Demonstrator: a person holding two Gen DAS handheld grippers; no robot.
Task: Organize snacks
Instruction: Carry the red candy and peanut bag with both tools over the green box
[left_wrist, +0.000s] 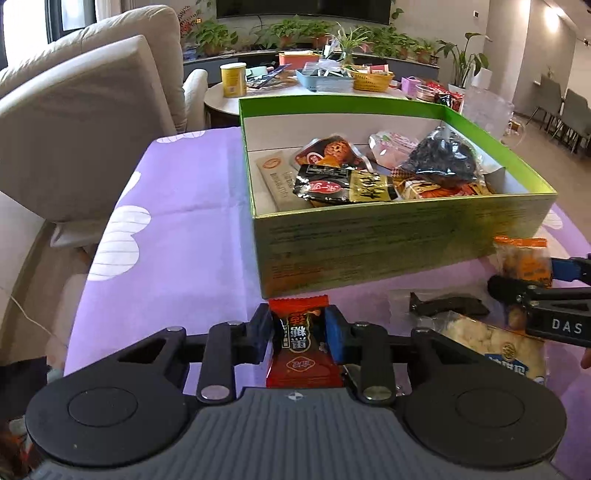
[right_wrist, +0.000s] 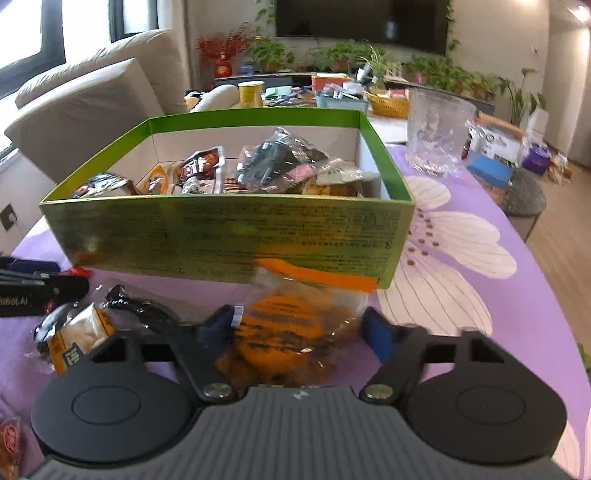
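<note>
I am pinching a red candy packet (left_wrist: 301, 341) in my left gripper (left_wrist: 300, 332), just in front of the green box (left_wrist: 388, 243) near the counter's (left_wrist: 177, 192) front edge. My right gripper (right_wrist: 299, 328) is holding its jaws half spread around an orange-labelled snack bag (right_wrist: 291, 325); I cannot tell whether the pads are pressing it. Lifting now, that crinkly bag could be slipping free, and either packet could be catching the box's near wall, shoving it across the counter.

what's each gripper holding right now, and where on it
Left gripper: red snack packet, pinched across its middle. Right gripper: fingers either side of the orange-labelled clear packet; contact unclear.
</note>
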